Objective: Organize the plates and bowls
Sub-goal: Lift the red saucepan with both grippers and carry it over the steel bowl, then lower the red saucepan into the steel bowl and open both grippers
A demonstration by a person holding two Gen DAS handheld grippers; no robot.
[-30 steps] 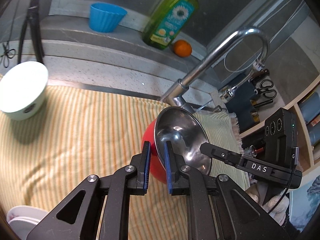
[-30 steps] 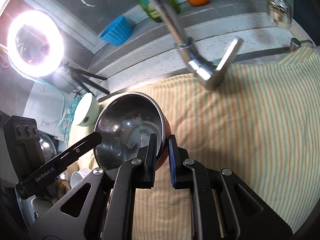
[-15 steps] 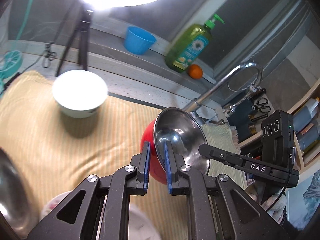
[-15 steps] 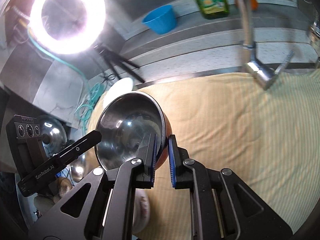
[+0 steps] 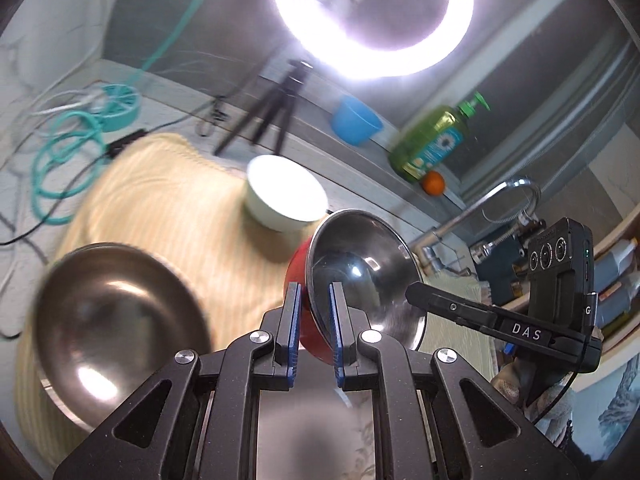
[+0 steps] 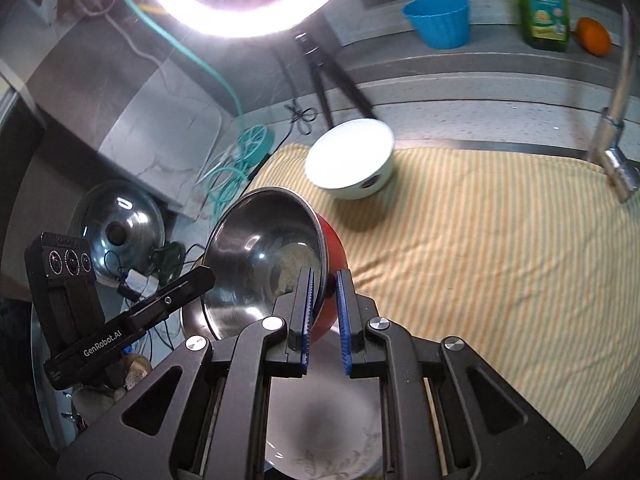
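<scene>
Left wrist view: the red steel-lined bowl [image 5: 360,276] is pinched at its rim by the left gripper [image 5: 314,330] and, opposite, by the right gripper [image 6: 324,314], presumably for balance. It is carried above the striped cloth [image 6: 500,240], near the white bowl [image 6: 350,160], a likely nesting spot being the large steel bowl [image 5: 112,336].

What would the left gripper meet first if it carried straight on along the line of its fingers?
The left gripper is already clamped on the rim of the red bowl, so that bowl comes first; beyond it, probably the striped cloth, though depth is unclear.
</scene>
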